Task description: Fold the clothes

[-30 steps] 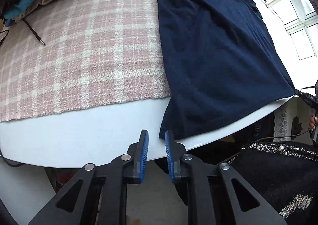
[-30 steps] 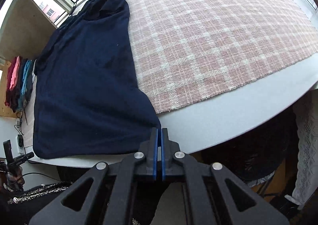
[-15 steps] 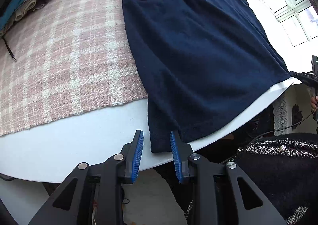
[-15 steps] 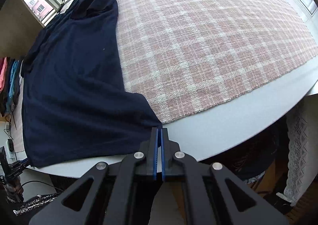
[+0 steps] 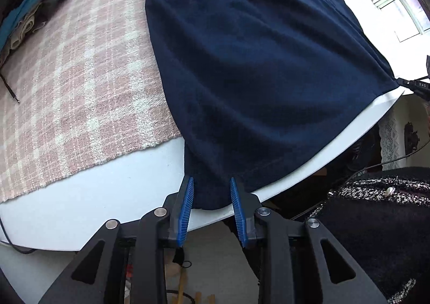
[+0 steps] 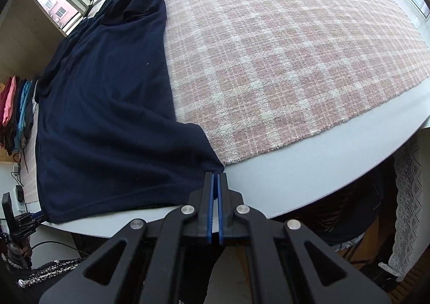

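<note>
Since a second ago the left gripper [image 5: 211,207] has shifted over the navy garment's [image 5: 255,62] corner, its jaws just opening, now narrowly apart astride the hem without pressing. Right gripper [image 6: 215,196] stays clamped on the other corner. Beyond: white bench [image 5: 107,196], pink plaid blanket [image 6: 282,48], windows [image 5: 397,0]. No legible writing.

Left wrist view: looks steeply down along its blue-padded black fingers [image 5: 188,204] from close above the near rim of the white round table [image 5: 107,191]. Right wrist view: likewise steep and close over the same rim [image 6: 309,169], further along. Shared: navy blue knit garment [image 5: 255,62] [image 6: 107,115] and pink-and-cream plaid woven cloth [image 5: 80,89] [image 6: 282,48].
</note>
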`<state>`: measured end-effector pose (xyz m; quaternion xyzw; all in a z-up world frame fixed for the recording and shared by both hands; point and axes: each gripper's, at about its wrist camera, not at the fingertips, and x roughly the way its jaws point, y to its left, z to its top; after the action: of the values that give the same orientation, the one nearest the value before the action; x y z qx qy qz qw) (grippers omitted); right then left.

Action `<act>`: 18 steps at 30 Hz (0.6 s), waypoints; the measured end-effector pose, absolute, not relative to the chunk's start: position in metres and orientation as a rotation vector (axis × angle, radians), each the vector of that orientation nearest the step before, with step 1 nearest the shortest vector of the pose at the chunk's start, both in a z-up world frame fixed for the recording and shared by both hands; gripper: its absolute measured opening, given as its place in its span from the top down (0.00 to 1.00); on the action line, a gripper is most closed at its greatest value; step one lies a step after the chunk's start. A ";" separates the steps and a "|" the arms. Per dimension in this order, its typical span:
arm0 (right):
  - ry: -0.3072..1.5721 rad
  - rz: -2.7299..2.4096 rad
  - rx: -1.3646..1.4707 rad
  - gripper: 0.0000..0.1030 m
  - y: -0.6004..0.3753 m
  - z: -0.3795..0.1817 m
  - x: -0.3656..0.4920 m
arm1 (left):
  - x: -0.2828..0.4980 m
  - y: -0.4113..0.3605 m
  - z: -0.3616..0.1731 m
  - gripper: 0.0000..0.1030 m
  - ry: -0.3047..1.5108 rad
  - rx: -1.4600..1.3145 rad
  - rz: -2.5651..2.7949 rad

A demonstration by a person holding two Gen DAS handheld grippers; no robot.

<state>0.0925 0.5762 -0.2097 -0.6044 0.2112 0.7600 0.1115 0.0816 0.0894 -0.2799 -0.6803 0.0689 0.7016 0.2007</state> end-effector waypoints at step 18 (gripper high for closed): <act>0.624 2.238 -1.788 0.97 0.576 -0.206 0.096 | 0.088 0.052 -0.283 0.74 0.313 -1.886 2.018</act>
<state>0.0959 0.5756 -0.2064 -0.6066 0.2118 0.7591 0.1048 0.0875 0.0523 -0.2833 -0.6674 0.1108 0.7141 0.1799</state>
